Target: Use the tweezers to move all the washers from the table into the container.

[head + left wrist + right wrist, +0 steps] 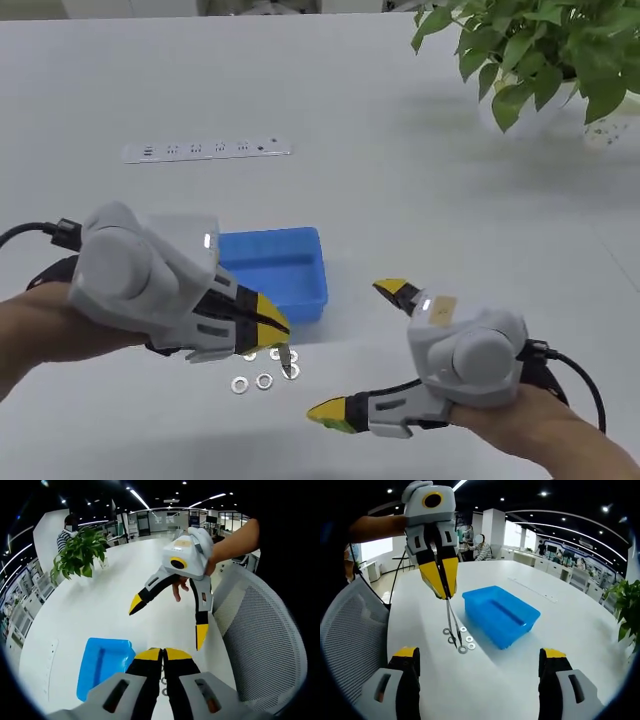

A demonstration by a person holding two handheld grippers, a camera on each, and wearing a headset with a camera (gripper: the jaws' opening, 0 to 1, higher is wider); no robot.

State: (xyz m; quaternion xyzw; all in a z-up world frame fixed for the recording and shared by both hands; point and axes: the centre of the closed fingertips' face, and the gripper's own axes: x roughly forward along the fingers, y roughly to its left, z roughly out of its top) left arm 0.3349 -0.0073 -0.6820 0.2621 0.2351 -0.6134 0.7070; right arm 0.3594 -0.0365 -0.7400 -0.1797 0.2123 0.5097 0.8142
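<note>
Several small metal washers (264, 381) lie on the white table (400, 180) just in front of a blue container (275, 268). My left gripper (275, 318) is shut on thin metal tweezers (451, 615), whose tips reach down among the washers (462, 649). The right gripper view shows the blue container (500, 612) right behind the washers. My right gripper (352, 350) hangs open to the right of the washers, nothing between its jaws. In the left gripper view, the shut left gripper (163, 655) points past the container (102, 664) at the open right gripper (167, 625).
A white power strip (205, 150) lies at the back of the table. A potted plant (530, 50) stands at the far right. A mesh office chair (260, 640) is at the table's edge. People sit in the background (480, 547).
</note>
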